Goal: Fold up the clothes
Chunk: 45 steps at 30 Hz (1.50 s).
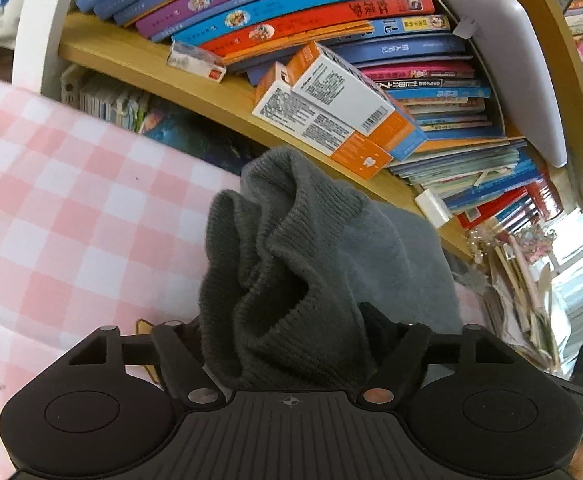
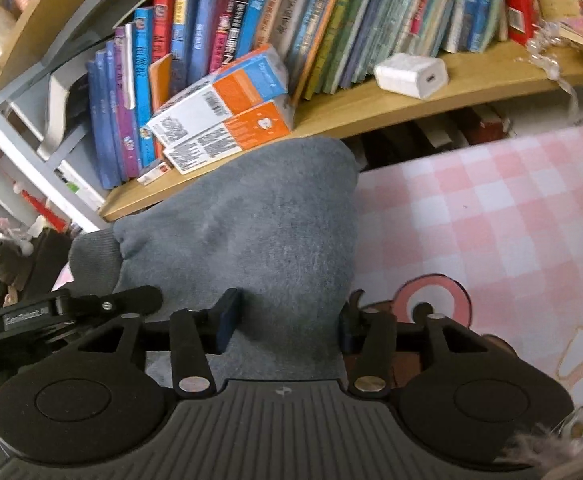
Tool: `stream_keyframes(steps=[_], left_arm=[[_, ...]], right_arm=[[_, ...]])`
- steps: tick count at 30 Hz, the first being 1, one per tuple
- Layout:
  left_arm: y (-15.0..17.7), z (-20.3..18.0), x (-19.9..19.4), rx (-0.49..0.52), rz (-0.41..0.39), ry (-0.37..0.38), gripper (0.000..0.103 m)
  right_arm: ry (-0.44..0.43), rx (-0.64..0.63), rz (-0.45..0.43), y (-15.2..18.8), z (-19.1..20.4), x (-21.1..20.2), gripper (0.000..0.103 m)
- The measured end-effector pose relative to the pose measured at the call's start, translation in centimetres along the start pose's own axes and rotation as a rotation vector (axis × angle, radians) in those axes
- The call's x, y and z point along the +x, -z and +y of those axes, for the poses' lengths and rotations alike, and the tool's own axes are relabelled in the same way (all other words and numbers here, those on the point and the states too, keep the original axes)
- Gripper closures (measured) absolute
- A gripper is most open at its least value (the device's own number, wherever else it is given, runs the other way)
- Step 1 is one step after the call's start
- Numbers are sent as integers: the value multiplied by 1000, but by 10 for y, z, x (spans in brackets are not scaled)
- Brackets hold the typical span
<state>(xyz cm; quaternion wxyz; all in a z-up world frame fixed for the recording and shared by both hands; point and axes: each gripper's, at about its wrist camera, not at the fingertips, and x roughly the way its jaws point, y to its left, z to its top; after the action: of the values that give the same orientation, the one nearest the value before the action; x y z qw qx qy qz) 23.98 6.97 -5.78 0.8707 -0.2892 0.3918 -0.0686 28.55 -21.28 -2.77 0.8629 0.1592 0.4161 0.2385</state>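
The sweater (image 1: 291, 264), grey knit, is bunched up right in front of the left tool (image 1: 287, 344), ribbed edge crumpled into deep folds and rising from between its fingers. That tool looks clenched on the sweater, though the cloth hides the fingertips themselves. In the right view the same garment shows a smoother, fleecy grey panel (image 2: 251, 232) running forward from the right tool (image 2: 287, 320), a ribbed cuff or hem poking out to its left. The right tool's fingers stand apart with cloth between them; released, I'd say, not pinching.

How far along? Judging by the shape, it's no neat flat rectangle: one end wadded, one stretch held up off the counter (image 2: 491, 208) with its pink checked cover. That fits a fold in mid-swing or a garment being shaken out; I can't tell which. Flattening and squaring remain.

Beyond the tools, a bookshelf (image 1: 195, 92) with two orange boxes (image 1: 331, 112).
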Motion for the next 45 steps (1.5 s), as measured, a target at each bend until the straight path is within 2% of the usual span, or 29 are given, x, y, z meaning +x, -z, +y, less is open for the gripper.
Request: stream_keyframes(steps=[2,5,11,16,25,29,32,36,41,45], left_arm=[[0,0,-4,0,-3,-6,29],[2,1,-13,4,-14,-14,28],[15,-6,-41,45,-61,-36,28],[36,-17,-66,114,-120,-102,24],[82,-39,-98,211,-141,-180,24],[91,-41,-109,220,-153,-199,23],[95,-42,-117,229,-163,-213,19],[102,-44,-126,245,-197,-235,16],[109,-47,-131,269,-215,-265,9],[113,-49,-134,291,-226,-291,6]], right_arm=[[14,9,-4,1,-1,-3,45],[46,26,-28,3,-3,-14,41],[92,61,-98,13,-8,-42,38],[125,51,-137,32,-2,-65,37],[185,-85,-187,73,40,-99,34],[218,-182,-186,92,61,-105,30],[241,-240,-194,105,71,-107,25],[240,-262,-188,120,81,-110,18],[279,-254,-186,133,86,-113,8],[289,-257,-184,139,88,-115,5]])
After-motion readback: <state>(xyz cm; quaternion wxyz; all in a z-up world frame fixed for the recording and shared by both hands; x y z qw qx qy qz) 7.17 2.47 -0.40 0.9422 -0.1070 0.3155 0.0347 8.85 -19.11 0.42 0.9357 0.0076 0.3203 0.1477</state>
